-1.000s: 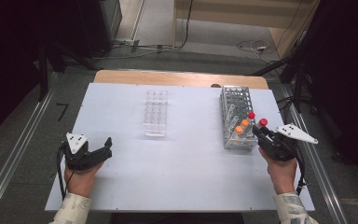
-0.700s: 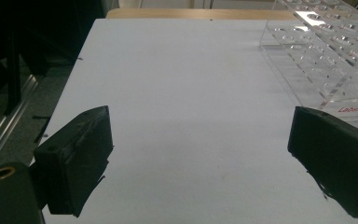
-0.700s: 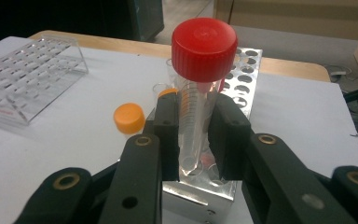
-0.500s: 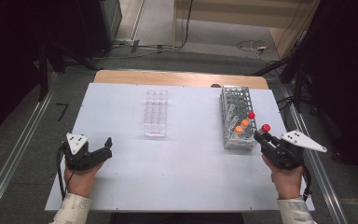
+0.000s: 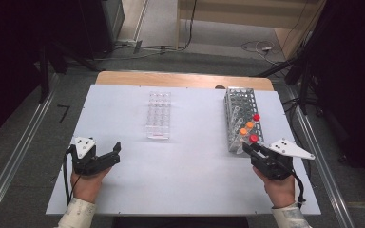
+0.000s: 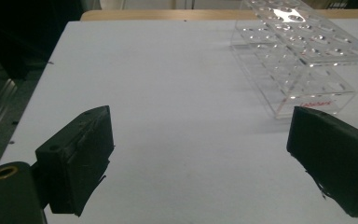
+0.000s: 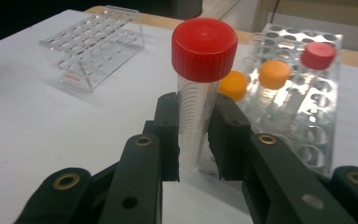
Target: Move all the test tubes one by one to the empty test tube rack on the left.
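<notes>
The right gripper (image 7: 193,140) has its black jaws clamped on a clear plastic tube with a red screw cap (image 7: 200,84), held upright just in front of the near end of the grey wire rack (image 5: 244,118). The left gripper (image 6: 200,158) stands wide open over bare white table (image 5: 190,175), holding nothing. Farther off stands a clear acrylic tube rack (image 5: 158,115)

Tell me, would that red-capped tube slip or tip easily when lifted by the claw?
The red-capped tube looks like smooth clear plastic, so it may slip. The right claw grips it below the cap, which is wider and might catch it. It seems empty, so probably light; narrow and tall, it would likely tip if stood alone.
</notes>
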Available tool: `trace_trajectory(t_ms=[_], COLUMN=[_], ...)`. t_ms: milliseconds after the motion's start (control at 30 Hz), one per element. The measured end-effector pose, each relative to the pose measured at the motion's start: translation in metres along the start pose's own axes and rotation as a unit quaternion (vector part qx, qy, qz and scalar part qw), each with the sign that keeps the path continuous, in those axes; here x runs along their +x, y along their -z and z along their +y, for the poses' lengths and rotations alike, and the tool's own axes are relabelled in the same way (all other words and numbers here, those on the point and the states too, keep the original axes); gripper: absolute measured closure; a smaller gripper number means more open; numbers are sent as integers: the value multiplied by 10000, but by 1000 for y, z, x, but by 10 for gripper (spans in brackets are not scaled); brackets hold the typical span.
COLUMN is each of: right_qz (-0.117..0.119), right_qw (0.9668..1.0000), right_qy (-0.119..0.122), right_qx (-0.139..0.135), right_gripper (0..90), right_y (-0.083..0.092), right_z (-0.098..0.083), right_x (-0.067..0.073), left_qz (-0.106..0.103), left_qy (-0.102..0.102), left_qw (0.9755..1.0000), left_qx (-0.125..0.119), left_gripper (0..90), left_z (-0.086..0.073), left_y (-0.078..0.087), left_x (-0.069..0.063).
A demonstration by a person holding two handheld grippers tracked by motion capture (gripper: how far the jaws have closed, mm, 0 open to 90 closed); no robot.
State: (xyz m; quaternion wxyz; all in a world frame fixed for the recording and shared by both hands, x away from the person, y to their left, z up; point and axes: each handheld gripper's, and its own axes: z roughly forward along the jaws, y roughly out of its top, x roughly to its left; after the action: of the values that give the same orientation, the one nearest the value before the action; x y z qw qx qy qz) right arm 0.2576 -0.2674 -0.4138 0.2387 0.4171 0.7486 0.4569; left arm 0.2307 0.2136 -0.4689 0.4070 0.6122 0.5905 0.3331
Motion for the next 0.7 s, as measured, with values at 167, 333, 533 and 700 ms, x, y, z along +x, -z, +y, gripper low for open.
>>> trace_trajectory(t_ms=[167,333,533,700], right_qz=[264,511,734,924], right_qw=[9996,9980,9956,9929], right_qy=[95,308,489,671], right_qx=[84,202,307,343], right_gripper=[717,717,718,718], right_y=[-14,-32,-52,-66], right_z=[-1,-1,1,7], right_x=[15,35,53,70], left_qz=[-194,-446,-668,-960], left_qy=[41,-68,-192,-276], left_qw=[9998,9990,9976,9950], left_qx=[42,20,-24,-45], left_gripper=[74,91,91,118], left_z=[3,7,12,17], left_y=[0,1,3,5], left_x=[-9,-24,-40,-53])
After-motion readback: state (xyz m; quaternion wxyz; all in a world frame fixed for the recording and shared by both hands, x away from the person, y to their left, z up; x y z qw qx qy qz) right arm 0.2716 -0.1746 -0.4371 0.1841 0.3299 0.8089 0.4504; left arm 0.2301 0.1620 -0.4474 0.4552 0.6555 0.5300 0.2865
